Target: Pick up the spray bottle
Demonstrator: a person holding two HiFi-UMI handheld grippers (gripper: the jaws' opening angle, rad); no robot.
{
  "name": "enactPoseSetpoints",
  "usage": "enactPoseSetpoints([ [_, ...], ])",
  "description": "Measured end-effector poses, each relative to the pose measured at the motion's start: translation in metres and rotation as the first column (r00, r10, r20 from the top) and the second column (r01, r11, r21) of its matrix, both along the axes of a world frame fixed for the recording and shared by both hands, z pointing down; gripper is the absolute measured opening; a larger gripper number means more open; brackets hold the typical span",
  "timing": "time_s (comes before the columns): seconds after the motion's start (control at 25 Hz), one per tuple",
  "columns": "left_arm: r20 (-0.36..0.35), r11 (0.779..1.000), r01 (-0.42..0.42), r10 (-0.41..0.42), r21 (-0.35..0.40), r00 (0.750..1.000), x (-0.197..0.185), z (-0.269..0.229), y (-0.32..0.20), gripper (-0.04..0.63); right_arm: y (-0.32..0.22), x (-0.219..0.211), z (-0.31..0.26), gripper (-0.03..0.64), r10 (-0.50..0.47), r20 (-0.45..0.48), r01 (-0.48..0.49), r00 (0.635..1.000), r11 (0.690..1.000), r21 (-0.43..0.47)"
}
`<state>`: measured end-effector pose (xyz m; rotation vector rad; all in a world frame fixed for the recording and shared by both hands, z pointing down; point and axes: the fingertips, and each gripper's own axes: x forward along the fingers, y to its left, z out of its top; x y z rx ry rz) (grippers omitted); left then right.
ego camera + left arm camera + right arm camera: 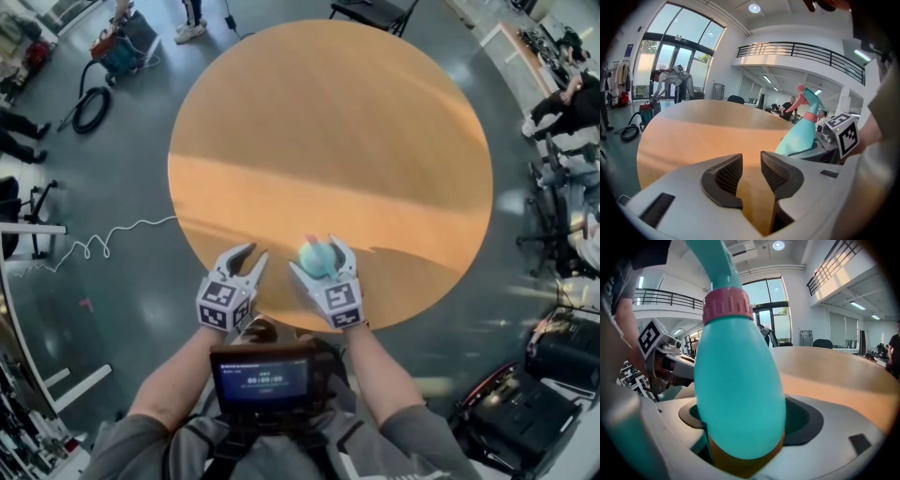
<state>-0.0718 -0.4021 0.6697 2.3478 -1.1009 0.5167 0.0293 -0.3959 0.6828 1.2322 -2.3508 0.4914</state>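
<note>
A teal spray bottle [315, 261] with a pink collar stands upright near the front edge of the round wooden table [328, 141]. My right gripper [319, 253] is shut on its lower body, one jaw on each side. In the right gripper view the bottle [736, 380] fills the space between the jaws of the right gripper [740, 432]; I cannot tell whether its base touches the table. My left gripper [254, 251] hovers just left of it, open by a narrow gap and holding nothing. In the left gripper view the left gripper [751, 171] has the bottle [801, 136] to its right.
A vacuum with a black hose [94, 103] stands on the floor at the far left, and a white cable [103, 239] trails beside the table. Chairs and equipment [562, 187] crowd the right side. A person [670, 82] bends over beyond the table.
</note>
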Motion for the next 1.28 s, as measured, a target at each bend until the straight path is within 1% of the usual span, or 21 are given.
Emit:
enactPoseSetpoints([
  [0.12,-0.012,1.0,0.002,-0.002,-0.008,1.0,0.0,0.0,-0.001,0.126,-0.001,0.001,0.001,0.443,0.002,0.002,-0.002,1.0,1.0,0.002],
  [0.24,-0.014,1.0,-0.015,0.014,-0.011,1.0,0.0,-0.001,-0.002,0.124,-0.005,0.0,-0.013,0.44,0.023,0.014,-0.023,1.0,1.0,0.013],
  [0.44,-0.024,1.0,-0.024,0.024,0.015,0.999,0.0,-0.016,-0.006,0.121,-0.012,-0.002,-0.037,0.437,0.017,0.055,-0.019,0.998,0.999,0.05],
  [0.6,-0.053,0.998,-0.014,0.017,0.057,0.998,0.001,-0.041,-0.009,0.116,-0.015,-0.002,-0.067,0.437,0.022,0.084,-0.028,0.996,0.997,0.075],
  [0.72,-0.085,0.994,-0.011,0.021,0.11,0.996,0.005,-0.067,-0.015,0.052,-0.02,0.004,-0.097,0.437,0.04,0.106,-0.051,0.994,0.993,0.107],
  [0.8,-0.111,0.989,-0.007,0.024,0.148,0.994,0.008,-0.087,-0.021,0.032,-0.027,0.013,-0.116,0.437,0.061,0.103,-0.076,0.993,0.987,0.143],
  [0.84,-0.124,0.986,-0.002,0.023,0.167,0.992,0.01,-0.098,-0.024,0.02,-0.03,0.018,-0.125,0.437,0.073,0.097,-0.088,0.993,0.983,0.162],
  [0.92,-0.141,0.978,0.006,0.024,0.211,0.99,0.014,-0.123,-0.03,0.02,-0.035,0.028,-0.146,0.437,0.087,0.098,-0.104,0.991,0.977,0.188],
  [1.08,-0.159,0.956,0.018,0.03,0.292,0.987,0.016,-0.167,-0.039,0.005,-0.034,0.033,-0.182,0.437,0.073,0.128,-0.099,0.989,0.974,0.204],
  [1.16,-0.168,0.952,0.022,0.032,0.307,0.985,0.014,-0.183,-0.041,0.003,-0.031,0.034,-0.199,0.437,0.068,0.136,-0.097,0.988,0.972,0.215],
  [1.28,-0.194,0.954,0.026,0.034,0.3,0.98,0.012,-0.199,-0.041,0.003,-0.027,0.036,-0.221,0.437,0.07,0.146,-0.103,0.987,0.967,0.233],
])
